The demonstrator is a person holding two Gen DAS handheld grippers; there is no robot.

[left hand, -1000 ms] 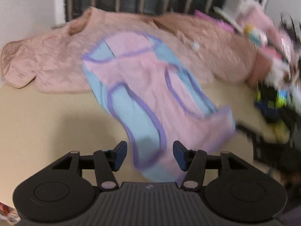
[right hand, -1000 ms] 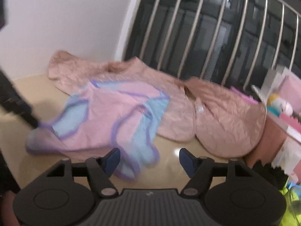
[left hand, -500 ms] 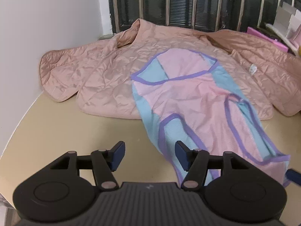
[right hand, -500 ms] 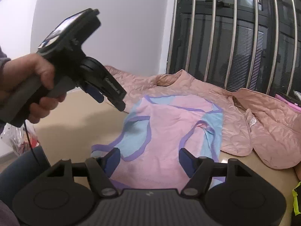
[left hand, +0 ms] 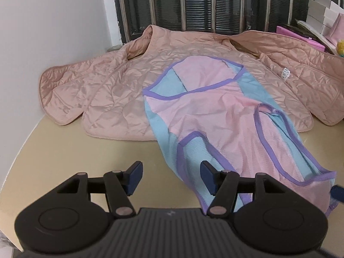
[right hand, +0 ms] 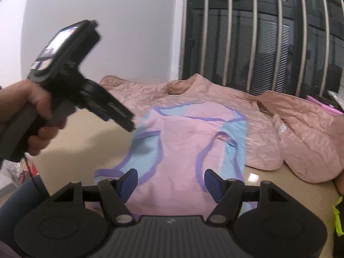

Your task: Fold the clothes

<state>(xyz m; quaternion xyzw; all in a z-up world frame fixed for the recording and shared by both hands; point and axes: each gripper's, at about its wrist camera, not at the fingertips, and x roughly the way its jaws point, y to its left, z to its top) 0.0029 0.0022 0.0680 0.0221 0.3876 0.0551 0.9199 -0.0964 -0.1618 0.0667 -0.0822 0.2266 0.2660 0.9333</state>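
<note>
A pink sleeveless top (left hand: 217,116) with light blue side panels and purple trim lies spread out. Its upper part rests on a quilted pink jacket (left hand: 107,94) and its hem on the beige table (left hand: 86,154). My left gripper (left hand: 171,178) hovers open over the hem's left corner, with nothing between its fingers. In the right wrist view a hand holds that left gripper (right hand: 120,120) above the top's (right hand: 182,142) left edge. My right gripper (right hand: 171,181) stands open above the hem, gripping nothing.
A white wall (left hand: 53,32) and a barred dark window (left hand: 215,4) close off the far side. Boxes and pink items (left hand: 318,21) are stacked at the right. In the right wrist view a knee in jeans (right hand: 19,202) sits at the lower left.
A second ago the top was blurred and moving near both grippers. It now lies still and spread flat. Both views have swung and steadied, and the left gripper is raised beside its left edge.
</note>
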